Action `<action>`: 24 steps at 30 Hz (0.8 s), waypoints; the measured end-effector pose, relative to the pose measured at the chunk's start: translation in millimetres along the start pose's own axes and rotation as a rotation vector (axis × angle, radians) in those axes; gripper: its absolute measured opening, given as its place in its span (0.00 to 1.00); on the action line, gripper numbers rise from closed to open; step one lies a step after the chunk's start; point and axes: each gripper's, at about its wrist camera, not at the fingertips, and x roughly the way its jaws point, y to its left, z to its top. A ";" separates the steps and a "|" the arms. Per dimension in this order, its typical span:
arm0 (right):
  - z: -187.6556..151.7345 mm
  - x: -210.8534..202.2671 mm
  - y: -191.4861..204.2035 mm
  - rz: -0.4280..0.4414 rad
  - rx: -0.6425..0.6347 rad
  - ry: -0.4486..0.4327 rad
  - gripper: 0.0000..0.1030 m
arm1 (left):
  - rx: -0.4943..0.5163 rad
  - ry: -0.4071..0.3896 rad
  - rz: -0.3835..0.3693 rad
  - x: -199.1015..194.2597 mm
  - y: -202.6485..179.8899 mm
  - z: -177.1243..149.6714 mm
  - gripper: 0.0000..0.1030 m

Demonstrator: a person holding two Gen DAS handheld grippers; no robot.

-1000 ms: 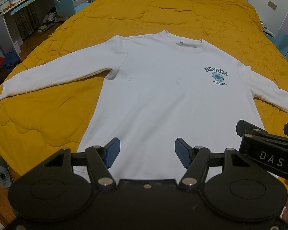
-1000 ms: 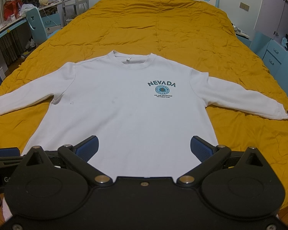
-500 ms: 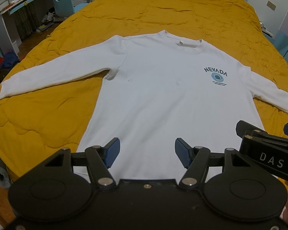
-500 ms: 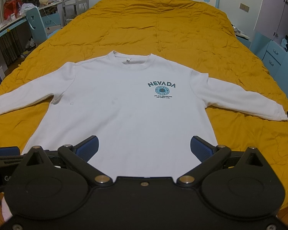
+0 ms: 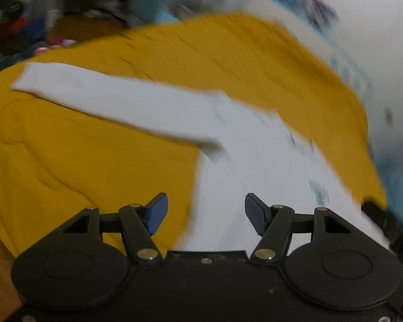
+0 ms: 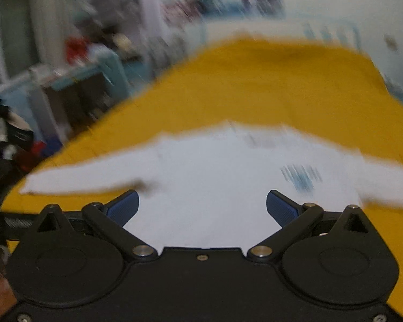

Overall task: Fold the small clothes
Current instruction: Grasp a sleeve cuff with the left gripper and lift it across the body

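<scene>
A white long-sleeved sweatshirt (image 5: 255,166) (image 6: 215,182) lies spread flat on the yellow bedspread (image 5: 80,166) (image 6: 282,86), blurred by camera motion. Its left sleeve (image 5: 107,99) stretches out toward the left. The blue chest print (image 6: 301,177) shows as a smear. My left gripper (image 5: 205,213) hangs open over the shirt's lower left side edge, empty. My right gripper (image 6: 202,209) is open above the lower body of the shirt, empty as well. Neither touches the cloth.
Blurred desk and shelf clutter (image 6: 80,80) stands left of the bed. A pale wall and headboard (image 5: 362,40) lie beyond the bed. The other gripper's black body (image 5: 389,228) shows at the right edge of the left wrist view.
Both cameras have swung sharply to the left and the views are now motion-blurred. The left gripper has shifted toward the shirt's left side. Both stay open; the shirt has not moved.
</scene>
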 end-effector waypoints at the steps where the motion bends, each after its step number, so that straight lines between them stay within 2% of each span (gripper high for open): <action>1: -1.7 7.4 7.1 0.003 -0.027 -0.009 1.00 | -0.037 -0.046 0.006 -2.2 18.9 6.8 0.65; 5: -10.0 59.5 32.5 0.066 -0.118 0.048 0.99 | -0.228 -0.208 0.047 -2.6 91.4 34.0 0.62; 9: -23.5 105.9 68.1 0.063 -0.294 0.076 0.95 | -0.439 -0.328 0.026 6.0 156.0 51.2 0.61; 11: -27.5 124.4 83.9 0.071 -0.363 0.086 0.89 | -0.532 -0.386 0.020 13.4 180.2 58.5 0.60; 14: -22.4 140.7 109.7 0.086 -0.454 0.109 0.77 | -0.651 -0.412 0.042 28.7 207.9 69.8 0.58; 17: -22.3 160.6 131.3 0.091 -0.563 0.150 0.66 | -0.787 -0.397 0.035 46.2 233.5 76.4 0.58; 20: -27.9 173.2 146.2 0.097 -0.636 0.176 0.65 | -0.854 -0.424 -0.005 58.8 249.9 82.6 0.58; 24: -37.6 182.8 159.3 0.105 -0.701 0.176 0.64 | -0.855 -0.461 0.017 68.7 249.4 87.8 0.58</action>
